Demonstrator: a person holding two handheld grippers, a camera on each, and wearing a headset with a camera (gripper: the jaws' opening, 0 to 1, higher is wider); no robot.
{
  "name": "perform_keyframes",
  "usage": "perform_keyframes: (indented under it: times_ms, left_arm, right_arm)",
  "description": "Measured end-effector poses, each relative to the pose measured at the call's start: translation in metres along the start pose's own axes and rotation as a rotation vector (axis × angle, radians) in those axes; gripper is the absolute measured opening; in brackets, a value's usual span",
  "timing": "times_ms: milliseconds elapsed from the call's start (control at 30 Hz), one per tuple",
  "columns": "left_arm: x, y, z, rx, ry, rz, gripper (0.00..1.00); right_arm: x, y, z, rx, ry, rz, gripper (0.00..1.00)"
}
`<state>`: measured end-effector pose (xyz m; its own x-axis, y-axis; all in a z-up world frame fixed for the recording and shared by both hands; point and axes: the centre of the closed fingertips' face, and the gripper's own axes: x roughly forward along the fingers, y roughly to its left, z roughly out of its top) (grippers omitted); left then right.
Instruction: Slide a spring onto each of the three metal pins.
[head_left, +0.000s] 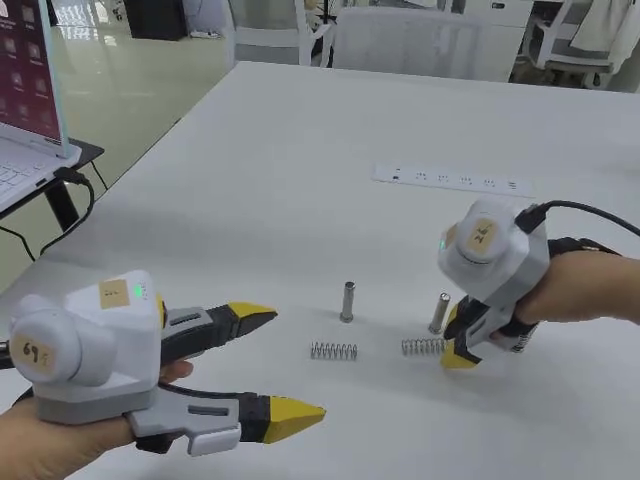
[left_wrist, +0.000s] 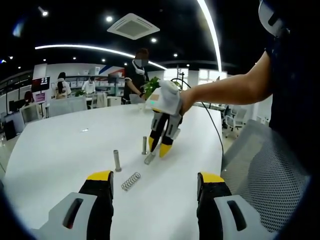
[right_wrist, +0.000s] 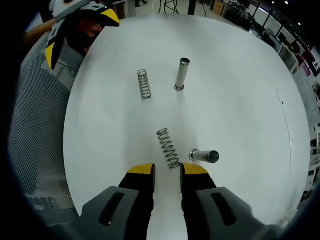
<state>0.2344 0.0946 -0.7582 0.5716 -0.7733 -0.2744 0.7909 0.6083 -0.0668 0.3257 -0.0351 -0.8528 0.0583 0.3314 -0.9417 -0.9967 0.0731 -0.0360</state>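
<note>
Right of centre in the head view, the right gripper (head_left: 460, 356) pointed down, jaws narrowly parted and empty, tips at the end of a spring (head_left: 422, 346) lying beside a pin (head_left: 440, 312), while at lower left the left gripper (head_left: 298, 362) gaped empty near a second spring (head_left: 333, 351) and second pin (head_left: 347, 300).

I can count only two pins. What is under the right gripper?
A spring lies flat on the table, its near end at the parted tips of the right gripper, beside a bare pin. The table under the gripper's body is covered.
</note>
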Motion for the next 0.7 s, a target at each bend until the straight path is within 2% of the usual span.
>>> perform_keyframes:
  times_ms: [200, 700]
  left_arm:
    - [0.001, -0.002, 0.000, 0.000, -0.001, -0.005, 0.64]
    - [-0.002, 0.000, 0.000, -0.002, -0.007, -0.001, 0.63]
  right_arm:
    - [0.001, 0.011, 0.003, -0.003, 0.007, 0.024, 0.15]
    - [0.008, 0.012, 0.008, -0.046, 0.033, 0.022, 0.13]
